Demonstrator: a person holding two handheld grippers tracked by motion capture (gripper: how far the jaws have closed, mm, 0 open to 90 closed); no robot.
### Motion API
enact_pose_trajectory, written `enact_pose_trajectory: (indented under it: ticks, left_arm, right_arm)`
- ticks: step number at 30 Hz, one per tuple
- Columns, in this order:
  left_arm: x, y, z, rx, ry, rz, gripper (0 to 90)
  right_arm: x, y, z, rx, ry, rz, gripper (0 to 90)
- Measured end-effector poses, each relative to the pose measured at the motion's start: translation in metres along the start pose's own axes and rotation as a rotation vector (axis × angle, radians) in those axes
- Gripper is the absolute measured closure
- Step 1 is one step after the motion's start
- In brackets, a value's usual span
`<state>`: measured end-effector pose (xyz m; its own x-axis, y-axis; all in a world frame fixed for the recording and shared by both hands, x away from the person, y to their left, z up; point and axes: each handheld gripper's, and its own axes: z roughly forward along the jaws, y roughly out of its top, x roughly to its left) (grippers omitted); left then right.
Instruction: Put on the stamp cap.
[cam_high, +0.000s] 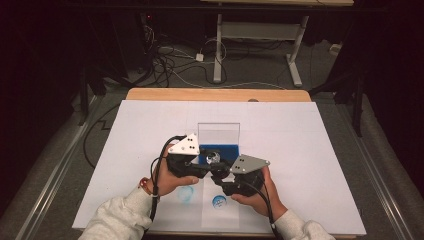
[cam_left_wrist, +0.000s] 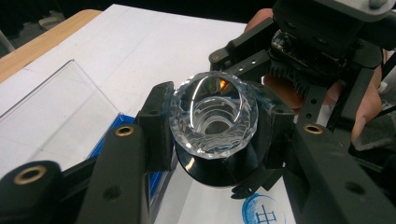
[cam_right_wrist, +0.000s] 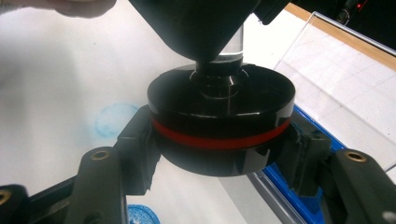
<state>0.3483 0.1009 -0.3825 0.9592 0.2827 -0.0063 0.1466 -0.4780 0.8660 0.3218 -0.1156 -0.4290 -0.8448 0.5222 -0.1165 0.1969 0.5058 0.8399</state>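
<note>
A clear faceted glass knob (cam_left_wrist: 212, 116) sits on top of a black round disc (cam_right_wrist: 222, 107) with a red band. My left gripper (cam_left_wrist: 215, 133) is shut on the glass knob, one jaw on each side. My right gripper (cam_right_wrist: 222, 149) is shut on the black disc from below the knob. In the high view the two grippers meet at the piece (cam_high: 212, 159), the left gripper (cam_high: 204, 166) coming from the left and the right gripper (cam_high: 220, 175) from the right, just in front of a clear box (cam_high: 218, 131) with a blue base.
A white sheet (cam_high: 300, 140) covers the wooden table (cam_high: 150, 94). Two round blue ink marks (cam_high: 186, 195) (cam_high: 218, 201) lie on the sheet near the front edge. The upright clear lid (cam_right_wrist: 336, 70) stands close beside the grippers. Cables and a desk frame (cam_high: 255, 45) are on the floor beyond.
</note>
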Motion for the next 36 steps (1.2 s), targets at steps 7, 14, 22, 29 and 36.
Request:
enact_pose_trajectory:
  ticks: [7,14,22,29,36]
  left_arm:
    - [-0.002,0.000,0.001,0.013,-0.001,-0.003,54.7]
    - [-0.006,0.000,0.004,0.037,0.033,0.021,54.7]
    - [-0.007,0.000,0.003,0.027,0.040,0.023,54.7]
    - [-0.012,0.004,-0.001,0.034,0.060,0.054,54.6]
    - [-0.014,0.006,-0.005,0.019,0.072,0.059,54.6]
  right_arm:
    - [0.003,0.000,-0.001,0.002,-0.009,-0.029,39.4]
    - [0.002,-0.002,0.001,0.006,0.001,-0.020,39.2]
    - [0.001,-0.004,0.001,0.002,-0.001,-0.030,39.1]
    - [0.002,-0.005,0.001,-0.027,-0.003,-0.031,38.8]
    - [0.000,-0.006,0.001,-0.023,-0.027,-0.035,37.8]
